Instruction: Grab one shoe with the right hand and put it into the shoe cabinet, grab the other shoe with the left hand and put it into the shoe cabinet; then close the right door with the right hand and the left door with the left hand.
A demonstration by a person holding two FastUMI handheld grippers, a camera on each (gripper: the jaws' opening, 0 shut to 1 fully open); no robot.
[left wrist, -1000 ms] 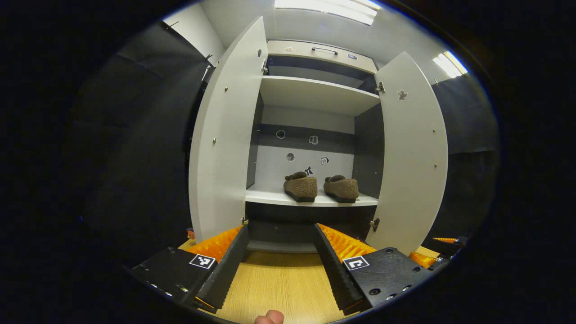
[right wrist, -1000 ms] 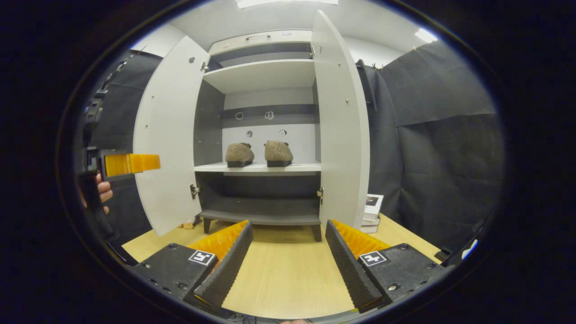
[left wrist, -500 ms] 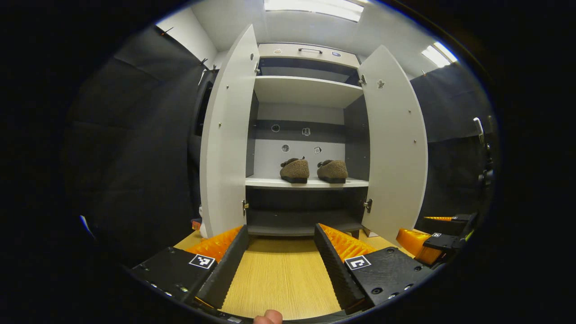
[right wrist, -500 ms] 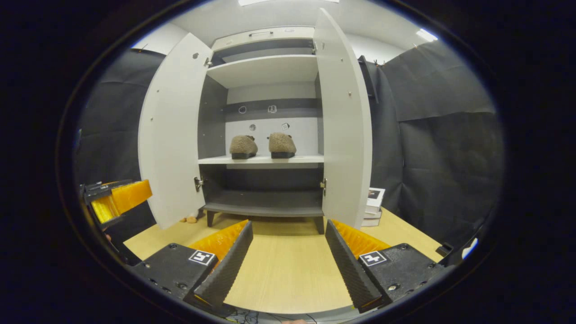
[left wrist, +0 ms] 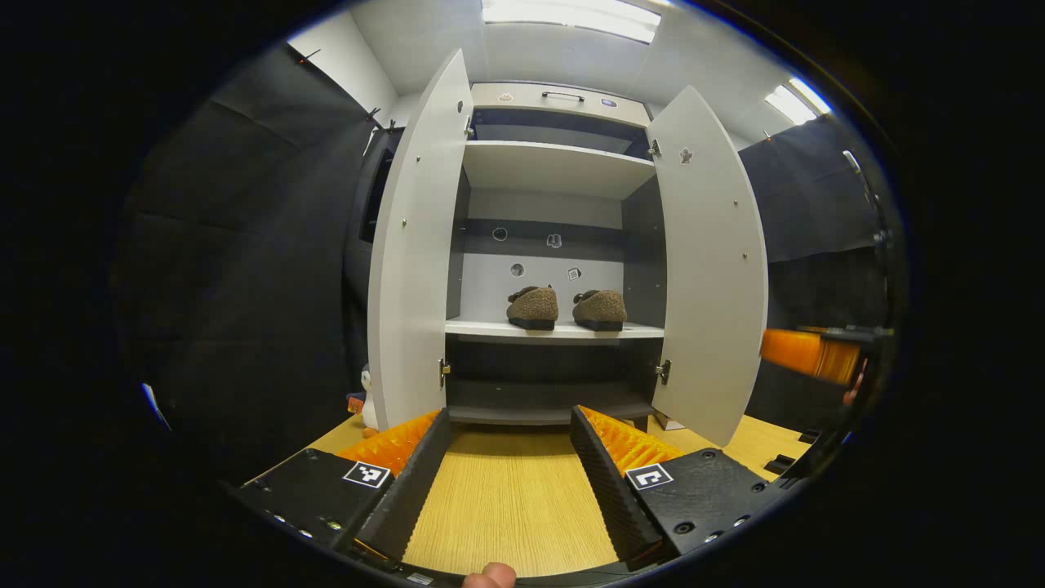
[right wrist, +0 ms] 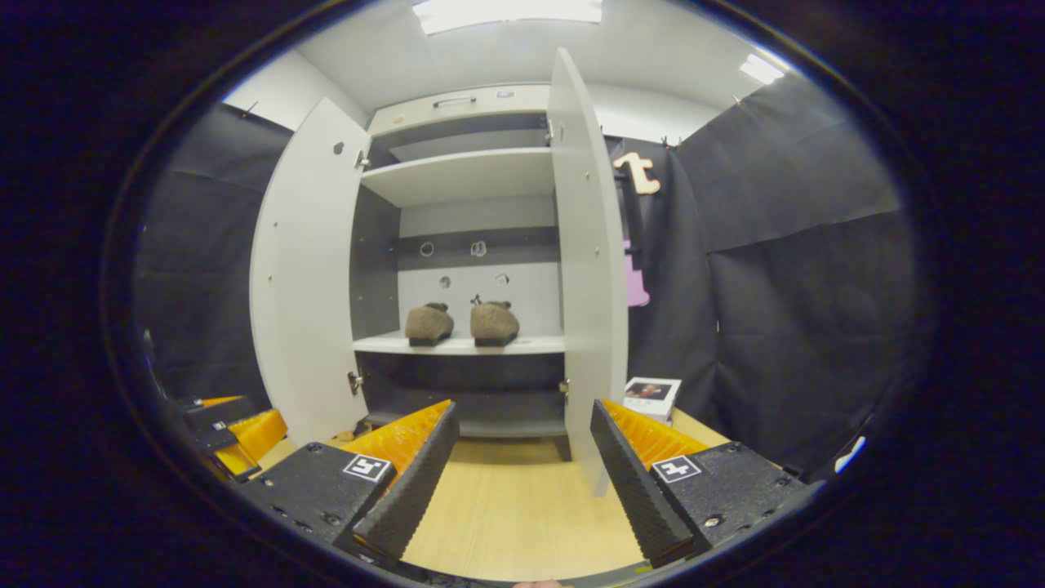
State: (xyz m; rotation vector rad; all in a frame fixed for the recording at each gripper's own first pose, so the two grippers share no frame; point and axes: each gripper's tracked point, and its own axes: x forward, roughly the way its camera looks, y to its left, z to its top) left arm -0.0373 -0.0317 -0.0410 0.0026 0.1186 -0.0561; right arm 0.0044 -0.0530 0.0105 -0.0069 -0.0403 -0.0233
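Observation:
Two brown fuzzy shoes stand side by side on the white middle shelf of the shoe cabinet; the right gripper view shows the shoes too. Both white doors, left door and right door, stand open. My left gripper is open and holds nothing, low over the wooden floor in front of the cabinet. My right gripper is open with nothing in it, just before the right door's edge. The right gripper also shows beside the right door.
A wooden floor lies in front of the cabinet. Small boxes are stacked by the cabinet's right side. A small white figure sits by the left door's foot. Black cloth walls the booth on both sides. The left gripper shows low at left.
My right gripper has risen and shifted right, so the right door now appears nearly edge-on. My left gripper has barely moved. Shoes and doors are as before.

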